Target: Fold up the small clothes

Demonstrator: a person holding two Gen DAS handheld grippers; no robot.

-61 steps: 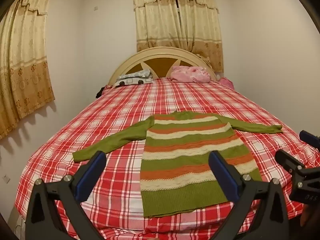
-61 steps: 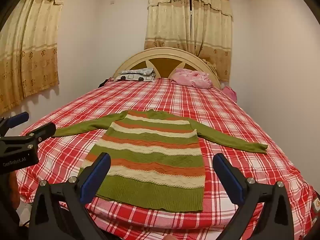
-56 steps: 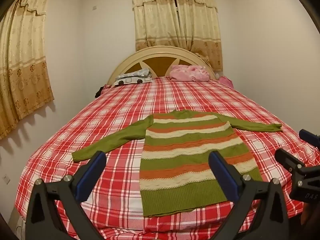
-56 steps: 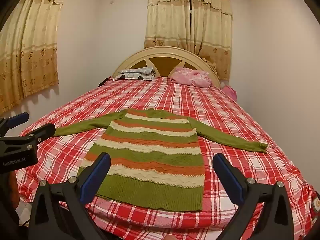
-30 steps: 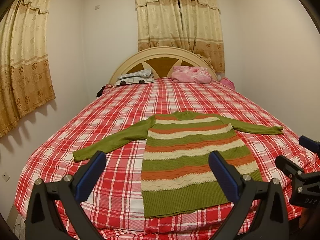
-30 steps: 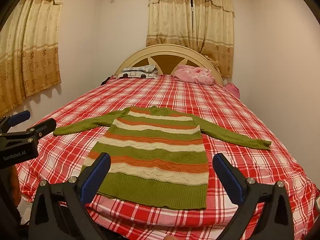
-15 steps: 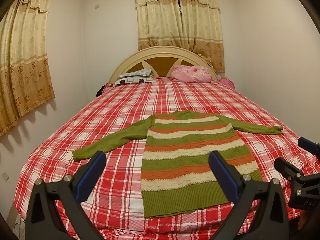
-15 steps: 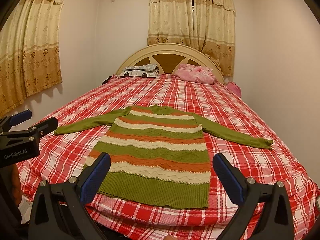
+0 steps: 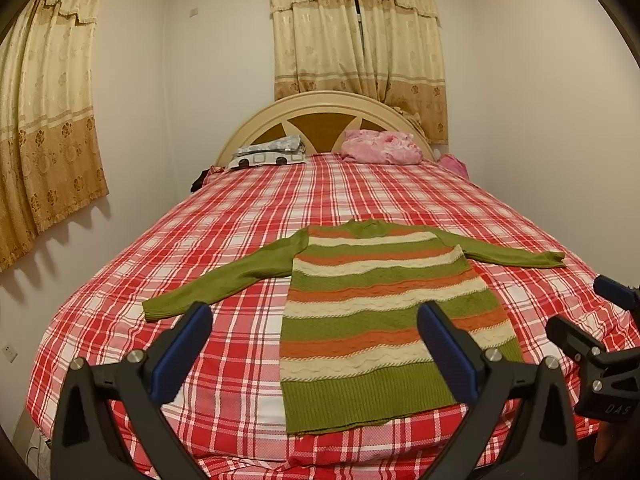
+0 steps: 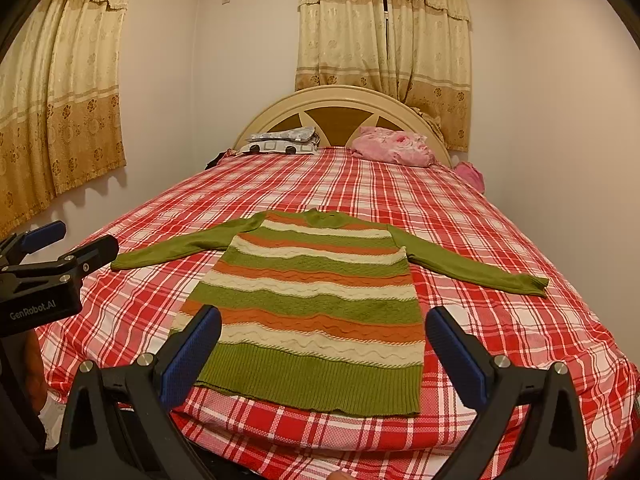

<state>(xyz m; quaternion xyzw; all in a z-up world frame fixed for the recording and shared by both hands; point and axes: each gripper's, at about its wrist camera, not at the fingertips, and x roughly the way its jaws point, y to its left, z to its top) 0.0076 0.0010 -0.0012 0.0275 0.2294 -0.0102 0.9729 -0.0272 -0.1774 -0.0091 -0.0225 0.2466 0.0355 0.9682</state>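
striped sweater (image 9: pixel 384 316) flat on the plaid bed (image 9: pixel 248 216), left gripper (image 9: pixel 314 350) and right gripper (image 10: pixel 322 344) both spread wide, empty

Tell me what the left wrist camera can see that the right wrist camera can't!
Only the left wrist view shows the wall socket low on the left wall, and the right gripper poking in from the side, open.

Only the right wrist view shows the left gripper from the side, with its GenRobot.AI label, and a hand beneath it.

Both show the striped sweater lying flat with sleeves spread on the checked bedspread, the pink pillow, the headboard and the curtains. Neither gripper touches the sweater.
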